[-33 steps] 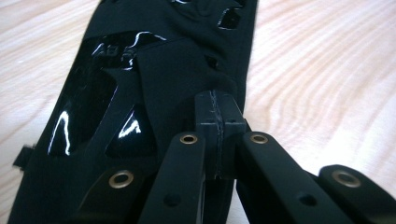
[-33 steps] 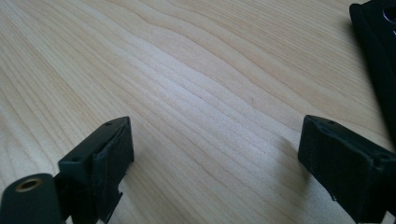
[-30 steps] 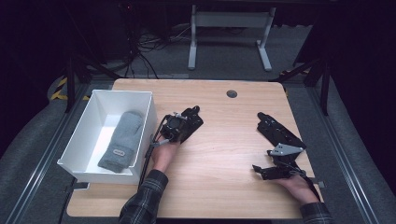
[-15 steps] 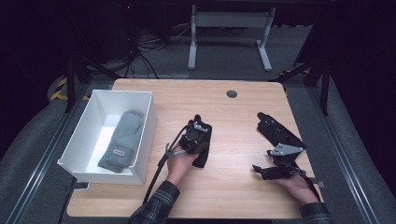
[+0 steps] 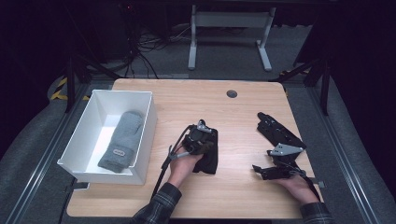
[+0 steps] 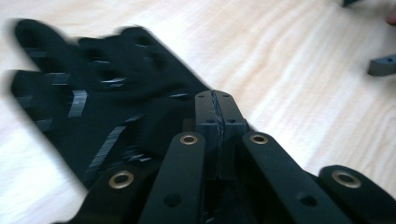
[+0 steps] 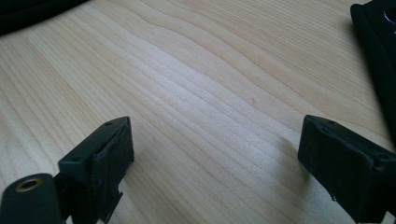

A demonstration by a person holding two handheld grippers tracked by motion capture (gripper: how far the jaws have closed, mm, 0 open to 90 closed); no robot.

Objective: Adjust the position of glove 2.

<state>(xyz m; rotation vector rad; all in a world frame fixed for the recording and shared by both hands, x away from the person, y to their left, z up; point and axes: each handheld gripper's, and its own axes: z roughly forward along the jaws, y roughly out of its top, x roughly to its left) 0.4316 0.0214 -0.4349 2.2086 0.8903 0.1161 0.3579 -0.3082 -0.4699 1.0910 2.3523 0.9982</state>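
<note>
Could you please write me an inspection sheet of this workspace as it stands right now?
Surface: light wooden table, round grommet hole near far edge.
Job's things: grey knitted mitten lying in white rectangular plastic bin; black glove flat on table.
Clutter: nothing seen.
Grippers: left gripper jaws closed over black glove; right gripper jaws open, empty.
Cables: cord trailing from left gripper.
Surroundings: dark floor, metal desk frame beyond table.

This looks like a lab or recording studio. A wooden desk (image 5: pixel 243 112) stands amid black drapes (all dark), loose floor cables (image 5: pixel 140 60) and grey carpet.
</note>
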